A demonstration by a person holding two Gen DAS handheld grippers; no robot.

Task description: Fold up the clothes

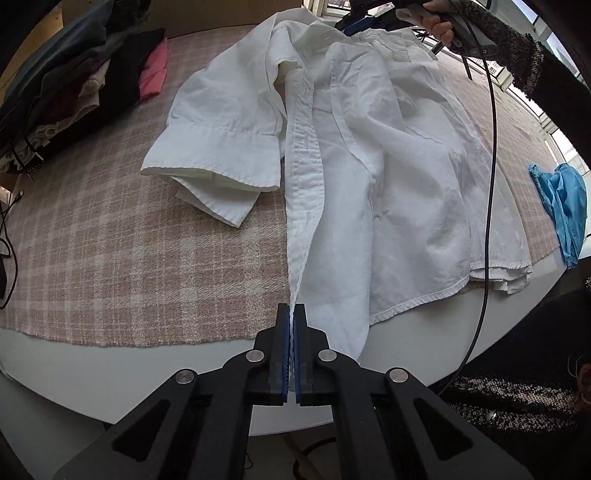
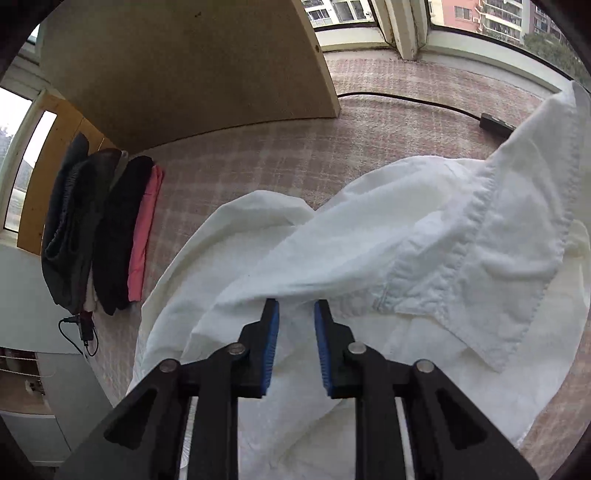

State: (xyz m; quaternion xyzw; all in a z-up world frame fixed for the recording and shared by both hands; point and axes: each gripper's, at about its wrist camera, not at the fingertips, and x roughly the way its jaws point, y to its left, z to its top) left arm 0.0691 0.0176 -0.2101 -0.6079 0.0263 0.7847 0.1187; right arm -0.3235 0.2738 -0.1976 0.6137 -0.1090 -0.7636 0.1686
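Note:
A white shirt [image 1: 369, 166] lies open on the pink plaid cloth [image 1: 129, 240], its button placket [image 1: 303, 177] running toward me and one short sleeve [image 1: 221, 147] spread to the left. My left gripper [image 1: 294, 308] is shut on the placket's bottom hem at the table's near edge. At the far end a hand holds my right gripper [image 1: 349, 26] at the collar. In the right wrist view the right gripper [image 2: 296, 306] stands open, its blue pads apart over bunched shirt [image 2: 332, 251] fabric, next to the collar [image 2: 498, 240].
A stack of dark folded clothes [image 1: 74, 85] with a pink piece [image 1: 153, 70] sits at the far left. A blue garment [image 1: 565, 206] lies at the right edge. A black cable [image 1: 489, 184] hangs across the shirt. A brown board [image 2: 184, 74] and a window [image 2: 369, 14] stand behind.

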